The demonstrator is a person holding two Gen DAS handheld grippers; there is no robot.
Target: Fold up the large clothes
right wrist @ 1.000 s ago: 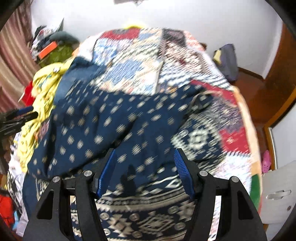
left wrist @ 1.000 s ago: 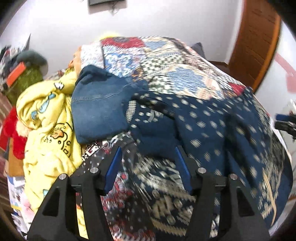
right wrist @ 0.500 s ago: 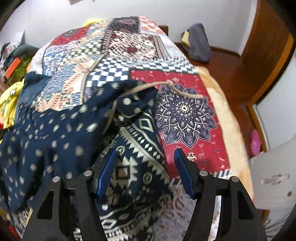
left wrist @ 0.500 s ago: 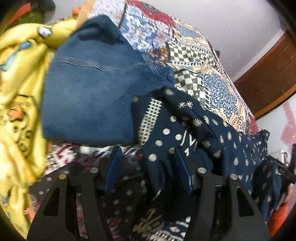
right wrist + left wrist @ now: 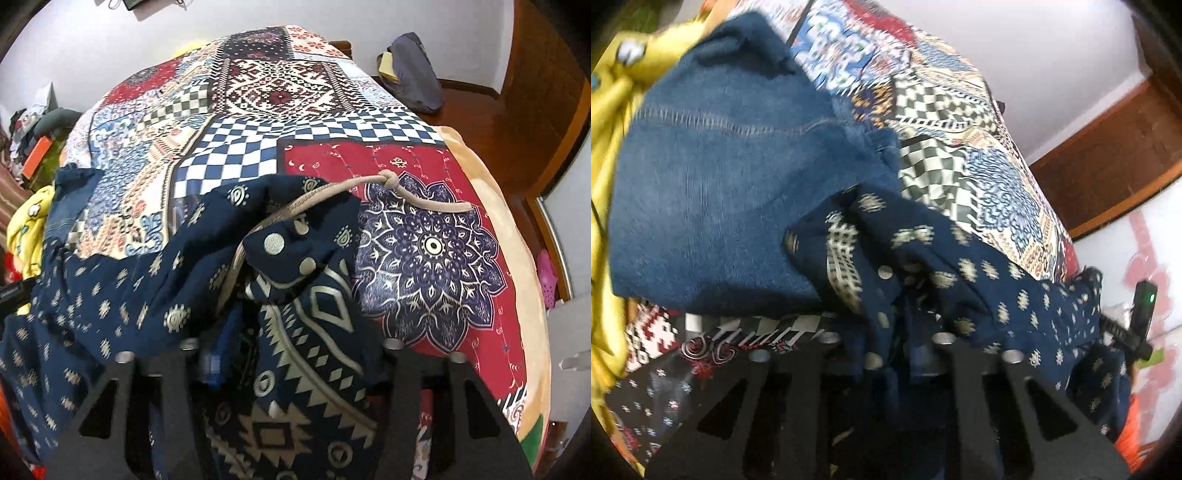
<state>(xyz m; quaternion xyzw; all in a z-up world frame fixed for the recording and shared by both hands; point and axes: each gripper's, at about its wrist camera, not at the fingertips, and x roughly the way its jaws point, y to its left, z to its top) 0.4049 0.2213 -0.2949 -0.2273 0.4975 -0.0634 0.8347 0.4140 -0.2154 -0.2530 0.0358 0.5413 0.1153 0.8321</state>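
A navy garment (image 5: 997, 280) with cream prints and a beige drawstring (image 5: 373, 181) lies across a patchwork bedspread (image 5: 280, 92). My left gripper (image 5: 886, 332) is at the garment's left end, its jaws closing, and a bunched fold with round cream dots is pinched between them. My right gripper (image 5: 291, 343) is at the drawstring end. Its jaws are closing around the heaped waistband cloth (image 5: 303, 314). One blue pad (image 5: 218, 350) still shows beside the cloth.
Folded blue jeans (image 5: 720, 184) lie just left of the garment, beside a yellow printed garment (image 5: 605, 147). A grey bag (image 5: 413, 74) sits on the wooden floor beyond the bed. The bed's edge with a beige blanket (image 5: 517, 258) runs along the right.
Both grippers have come down onto the garment's two ends and their jaws have narrowed. The left now pinches a fold, and cloth has heaped up over the right gripper's fingers.
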